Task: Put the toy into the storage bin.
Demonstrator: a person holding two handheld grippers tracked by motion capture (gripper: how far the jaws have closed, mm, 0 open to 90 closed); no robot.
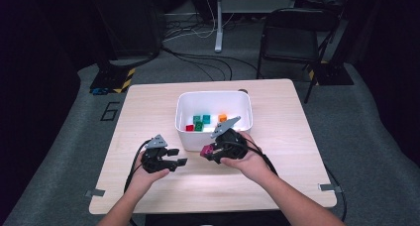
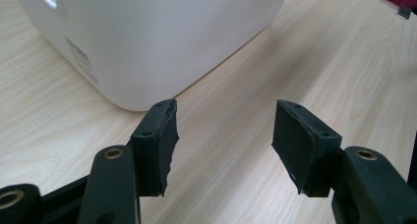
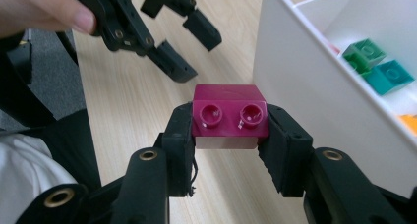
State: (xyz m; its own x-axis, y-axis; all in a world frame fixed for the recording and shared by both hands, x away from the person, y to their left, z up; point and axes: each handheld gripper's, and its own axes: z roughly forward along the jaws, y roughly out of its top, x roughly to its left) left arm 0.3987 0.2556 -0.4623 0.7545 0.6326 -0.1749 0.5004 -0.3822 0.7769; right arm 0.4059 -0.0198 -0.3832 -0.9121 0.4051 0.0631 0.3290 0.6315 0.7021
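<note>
Magenta brick (image 3: pixel 230 111) clamped in right hand-held gripper (image 3: pixel 230 135), beside bin (image 3: pixel 295 76).

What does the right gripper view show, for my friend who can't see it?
Two black fingers of the right gripper pinch a magenta brick with two round studs, held above a wooden table. A white bin with green, teal and orange bricks stands to the right, and the left gripper, fingers apart, is at top left.

The white bin (image 2: pixel 147 37) carries a small grey printed label low on its outer wall, near the rounded corner, in the left gripper view; its lettering is too faint and small to read
</note>
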